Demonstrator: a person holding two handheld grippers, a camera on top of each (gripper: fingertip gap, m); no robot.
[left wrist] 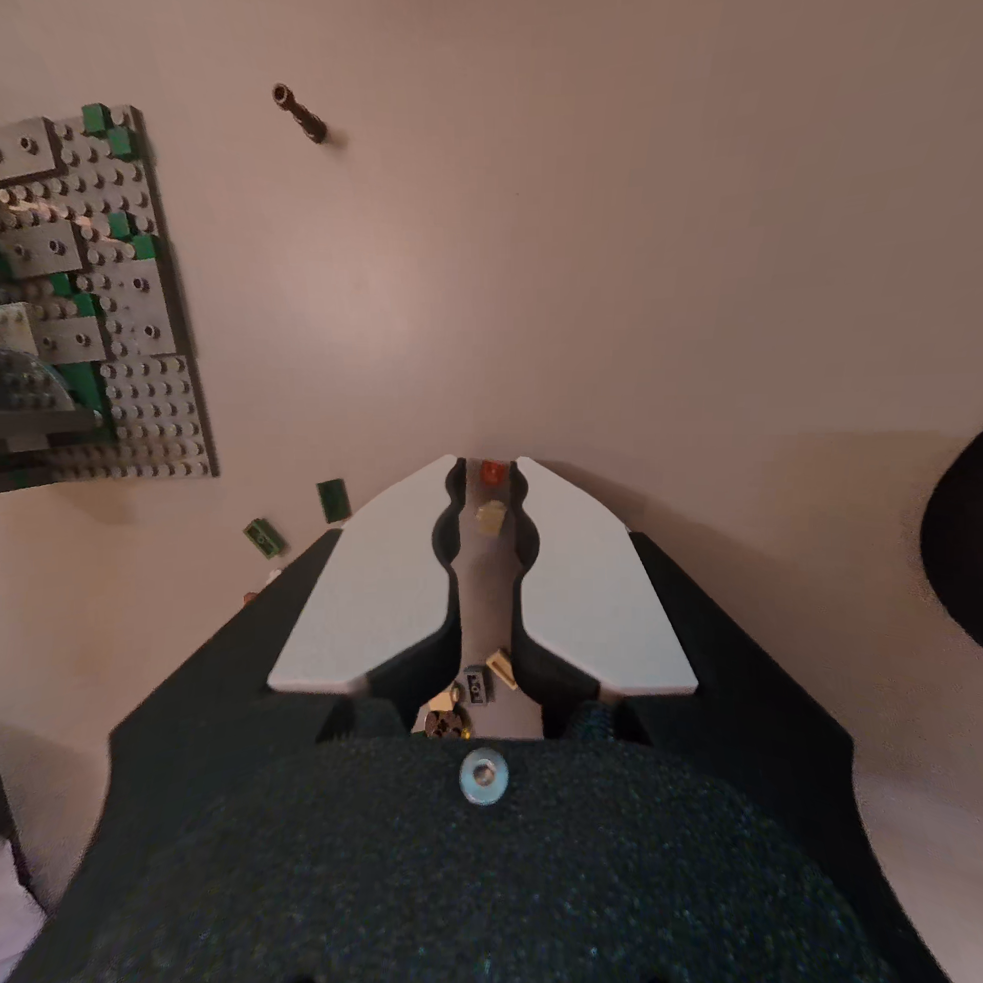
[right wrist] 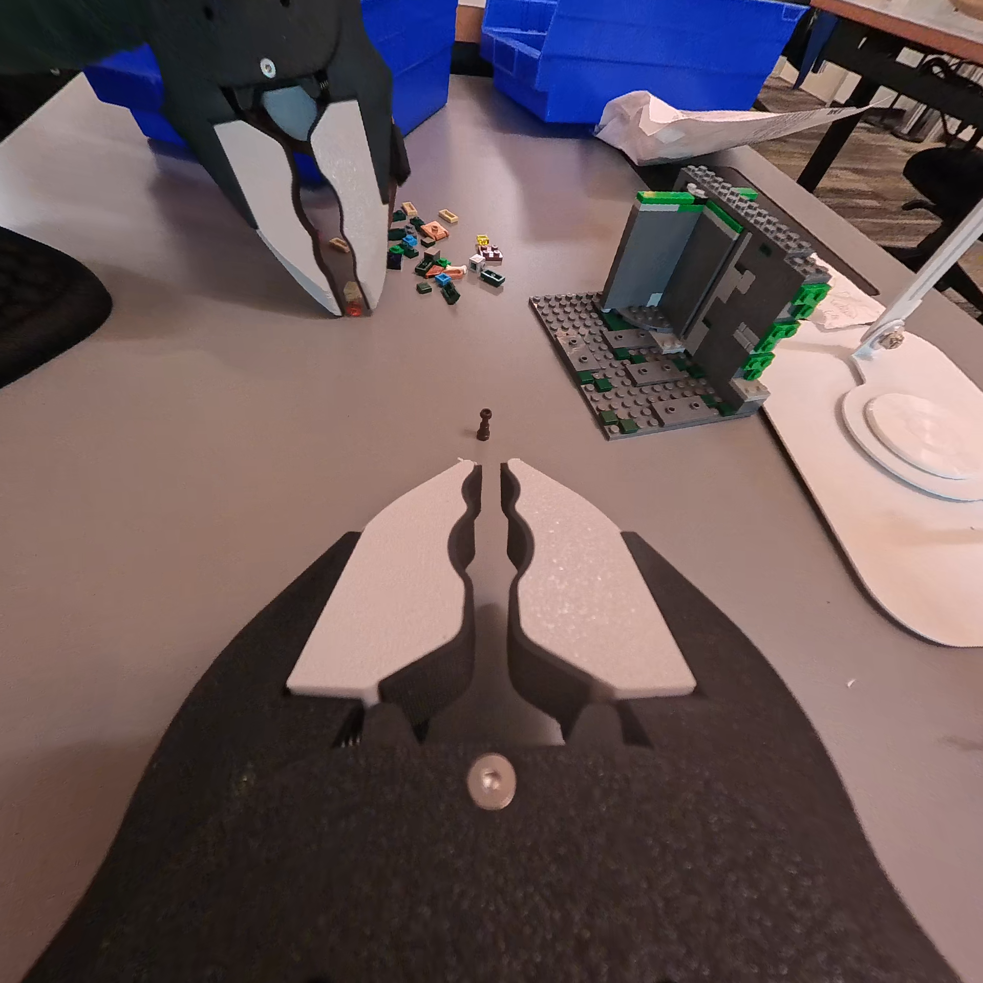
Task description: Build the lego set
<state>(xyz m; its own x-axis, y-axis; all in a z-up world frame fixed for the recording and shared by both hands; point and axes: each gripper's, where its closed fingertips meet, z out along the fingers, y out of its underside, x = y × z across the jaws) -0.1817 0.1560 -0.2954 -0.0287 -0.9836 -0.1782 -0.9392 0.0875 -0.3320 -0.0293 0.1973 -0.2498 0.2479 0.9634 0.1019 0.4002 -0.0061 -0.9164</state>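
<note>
Fingers (left wrist: 463, 468) of both grippers stand parted, the left's straddling a red piece (left wrist: 492, 472) (blurred, possibly untouched).

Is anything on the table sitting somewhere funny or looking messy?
One small dark post piece stands alone in the middle of the grey table, away from the loose pile of little bricks and the half-built model. A crumpled paper lies near the blue bins. Nothing looks broken.

An office or lab workspace: a grey counter (right wrist: 213, 425) backed by blue storage bins (right wrist: 638, 53); carpeted floor (right wrist: 861, 159), a second desk (right wrist: 904, 26) and a black chair (right wrist: 941, 165) beyond.
</note>
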